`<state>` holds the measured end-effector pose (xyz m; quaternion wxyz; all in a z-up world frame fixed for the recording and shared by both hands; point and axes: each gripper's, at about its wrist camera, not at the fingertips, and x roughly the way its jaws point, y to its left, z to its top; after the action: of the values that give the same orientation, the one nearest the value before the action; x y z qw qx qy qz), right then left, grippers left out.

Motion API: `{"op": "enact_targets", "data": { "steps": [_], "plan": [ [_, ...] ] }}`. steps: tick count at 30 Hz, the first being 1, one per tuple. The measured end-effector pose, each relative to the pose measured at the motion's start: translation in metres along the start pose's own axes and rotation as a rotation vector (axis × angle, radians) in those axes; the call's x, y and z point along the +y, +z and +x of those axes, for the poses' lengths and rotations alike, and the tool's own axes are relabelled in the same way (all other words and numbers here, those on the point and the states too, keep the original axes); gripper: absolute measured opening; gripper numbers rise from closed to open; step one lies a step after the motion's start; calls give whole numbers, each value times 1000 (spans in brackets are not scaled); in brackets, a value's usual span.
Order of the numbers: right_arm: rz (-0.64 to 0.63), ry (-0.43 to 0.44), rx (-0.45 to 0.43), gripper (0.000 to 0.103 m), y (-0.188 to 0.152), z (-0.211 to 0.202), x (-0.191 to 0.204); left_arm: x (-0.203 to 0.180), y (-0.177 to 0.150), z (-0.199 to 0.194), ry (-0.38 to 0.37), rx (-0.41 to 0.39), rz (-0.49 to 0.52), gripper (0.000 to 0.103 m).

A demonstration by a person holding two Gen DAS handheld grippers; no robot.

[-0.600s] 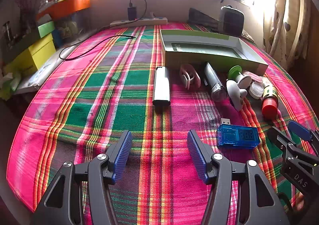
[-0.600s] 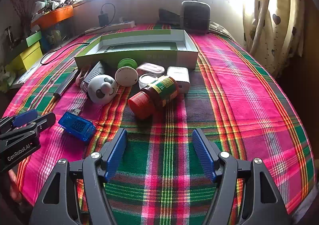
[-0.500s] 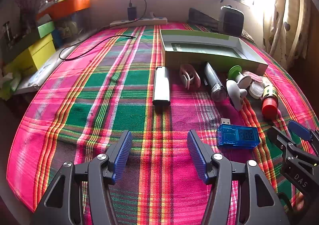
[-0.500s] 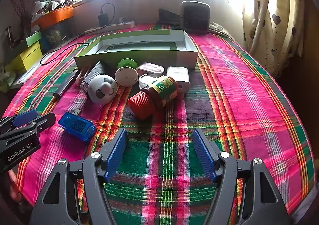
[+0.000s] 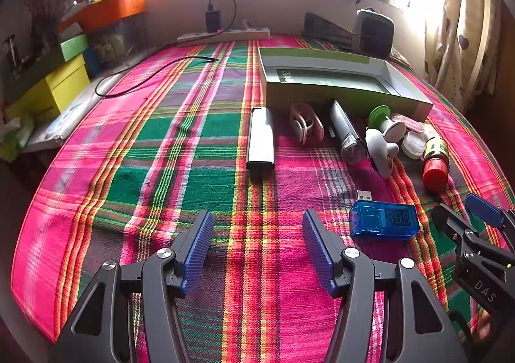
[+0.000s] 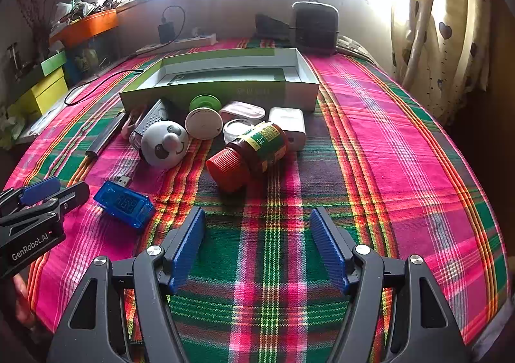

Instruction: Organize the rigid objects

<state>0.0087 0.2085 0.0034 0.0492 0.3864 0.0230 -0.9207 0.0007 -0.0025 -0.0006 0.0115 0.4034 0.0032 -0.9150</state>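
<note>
Both the left gripper (image 5: pixel 257 247) and the right gripper (image 6: pixel 257 244) hover with jaws apart, empty, over the plaid cloth (image 6: pixel 386 153). "GenRobot.AI" reads on the left one's side (seen from the right wrist). The red-capped bottle (image 6: pixel 251 150), Chinese label, lies near the green box (image 6: pixel 222 89) toward the cloth's far edge, the blue USB meter (image 6: pixel 124 203) nearer.

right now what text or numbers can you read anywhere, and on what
"GenRobot.AI": side of the left claw.
"DAS": body of the right claw, remainder cut off.
Digits on the blue USB meter: too blurred.
Brown bottle label: unreadable.
Green box print: too blurred.
</note>
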Motion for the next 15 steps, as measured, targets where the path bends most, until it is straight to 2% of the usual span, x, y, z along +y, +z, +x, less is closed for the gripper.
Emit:
{"op": "enact_targets", "data": {
  "steps": [15],
  "plan": [
    [1,1,6,68,0,1,-1,-2,0,1,2,4,4,57]
  ]
}}
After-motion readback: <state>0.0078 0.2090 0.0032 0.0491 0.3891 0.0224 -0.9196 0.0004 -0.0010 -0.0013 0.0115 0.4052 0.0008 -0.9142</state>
